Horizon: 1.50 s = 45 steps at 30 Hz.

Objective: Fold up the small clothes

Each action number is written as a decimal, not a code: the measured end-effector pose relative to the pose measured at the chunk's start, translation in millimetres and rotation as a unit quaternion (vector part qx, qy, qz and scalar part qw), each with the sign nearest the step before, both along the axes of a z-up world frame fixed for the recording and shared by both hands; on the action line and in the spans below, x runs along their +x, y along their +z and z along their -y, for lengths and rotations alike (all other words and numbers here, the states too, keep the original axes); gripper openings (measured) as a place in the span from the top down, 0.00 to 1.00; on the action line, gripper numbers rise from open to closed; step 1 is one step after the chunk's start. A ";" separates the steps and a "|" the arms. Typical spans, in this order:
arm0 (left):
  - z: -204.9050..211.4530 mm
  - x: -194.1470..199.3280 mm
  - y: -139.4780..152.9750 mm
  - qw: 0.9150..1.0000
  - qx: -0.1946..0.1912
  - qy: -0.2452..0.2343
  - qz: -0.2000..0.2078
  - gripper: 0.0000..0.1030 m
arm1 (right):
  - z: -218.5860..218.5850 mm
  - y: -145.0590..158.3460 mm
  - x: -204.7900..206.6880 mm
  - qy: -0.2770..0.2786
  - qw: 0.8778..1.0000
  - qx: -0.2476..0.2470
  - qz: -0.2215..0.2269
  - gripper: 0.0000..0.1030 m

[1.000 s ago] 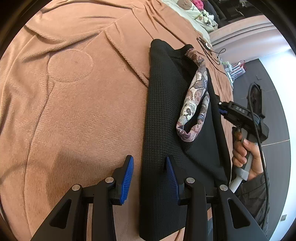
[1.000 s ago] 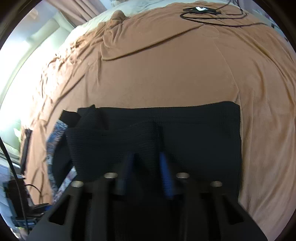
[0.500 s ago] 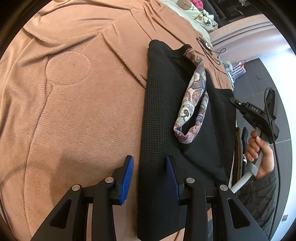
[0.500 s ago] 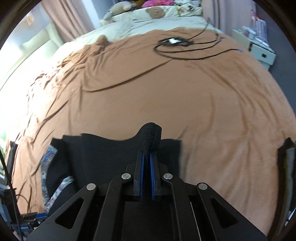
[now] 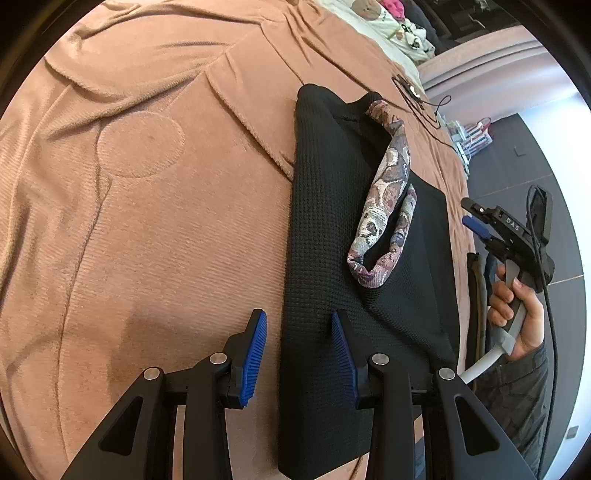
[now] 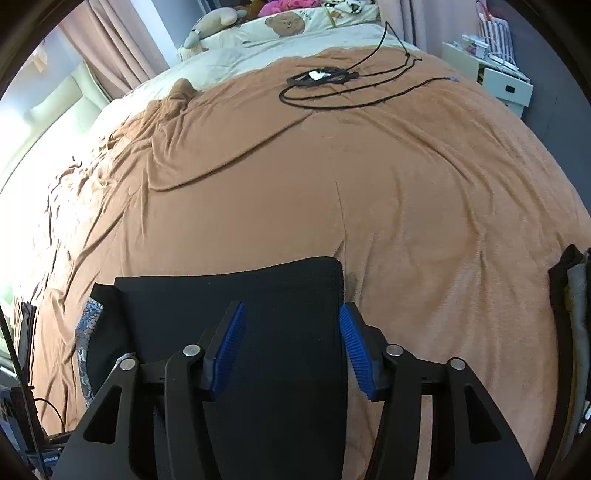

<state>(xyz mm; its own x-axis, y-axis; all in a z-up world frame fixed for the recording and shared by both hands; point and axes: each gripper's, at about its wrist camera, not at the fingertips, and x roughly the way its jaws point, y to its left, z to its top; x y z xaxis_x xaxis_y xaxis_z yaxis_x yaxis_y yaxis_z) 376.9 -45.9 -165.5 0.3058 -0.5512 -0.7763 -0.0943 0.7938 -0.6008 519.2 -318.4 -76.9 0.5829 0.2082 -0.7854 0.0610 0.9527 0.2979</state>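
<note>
1. A bed is seen, covered by a brown fleece blanket [image 5: 155, 229] that is creased in long folds.

2. A black waffle-knit garment [image 5: 325, 236] is laid flat on the blanket, folded into a long strip. In the left wrist view it runs from the bottom edge up toward the far side of the bed.

3. A patterned fabric band [image 5: 388, 206] in grey, pink and purple is draped in a loop on top of the black garment, near its right side in that view.

4. The left gripper [image 5: 298, 354] is held over the near end of the garment. Its jaws are parted to a moderate gap. The left edge of the garment is seen between the blue pads, but the pads are not pressed on it.

5. The right gripper [image 6: 292, 345] is held above the folded end of the garment. Its jaws are opening, with the cloth seen below and between them and neither pad pressed on it.

6. In the left wrist view, the right gripper is seen at the bed's right edge, its handle held by a hand [image 5: 517, 314] with a dark sleeve.

7. A coiled black cable [image 6: 332, 81] is lying farther up the blanket, well apart from the garment.

8. Pale bedding and soft toys [image 6: 284, 22] are seen at the head of the bed.
</note>
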 end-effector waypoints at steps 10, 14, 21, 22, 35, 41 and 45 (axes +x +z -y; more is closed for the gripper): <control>-4.4 -3.7 10.0 1.000 -0.005 0.001 0.011 0.63 | -30.8 15.4 -55.3 0.107 0.993 -0.051 0.012 0.50; -4.2 -6.9 12.6 1.000 -0.005 0.002 0.013 0.63 | -43.2 17.2 -79.3 0.143 0.988 -0.061 0.012 0.50; -2.7 -16.4 11.7 1.000 -0.008 0.004 0.013 0.63 | -68.3 14.7 -114.9 0.205 0.976 -0.079 0.009 0.50; -2.3 -17.4 11.0 1.000 -0.009 0.005 0.012 0.63 | -71.6 15.7 -117.2 0.212 0.974 -0.085 0.010 0.50; -15.2 -28.0 4.8 1.000 -0.017 0.020 0.008 0.63 | -127.5 4.5 -141.5 0.312 0.940 -0.136 0.004 0.50; -19.5 -30.6 2.8 1.000 -0.017 0.025 0.006 0.63 | -149.2 -11.1 -139.8 0.329 0.929 -0.173 0.007 0.50; -21.8 -30.8 2.3 0.999 -0.017 0.026 0.005 0.63 | -152.1 -21.8 -133.8 0.306 0.929 -0.207 0.011 0.64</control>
<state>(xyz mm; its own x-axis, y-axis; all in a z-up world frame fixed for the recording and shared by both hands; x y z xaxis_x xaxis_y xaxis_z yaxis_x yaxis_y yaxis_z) 346.1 -24.1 -163.2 0.3424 -0.5598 -0.7545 -0.1296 0.7673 -0.6281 385.4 -166.3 -98.8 0.4715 0.1886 -0.8614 -0.5322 0.8398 -0.1074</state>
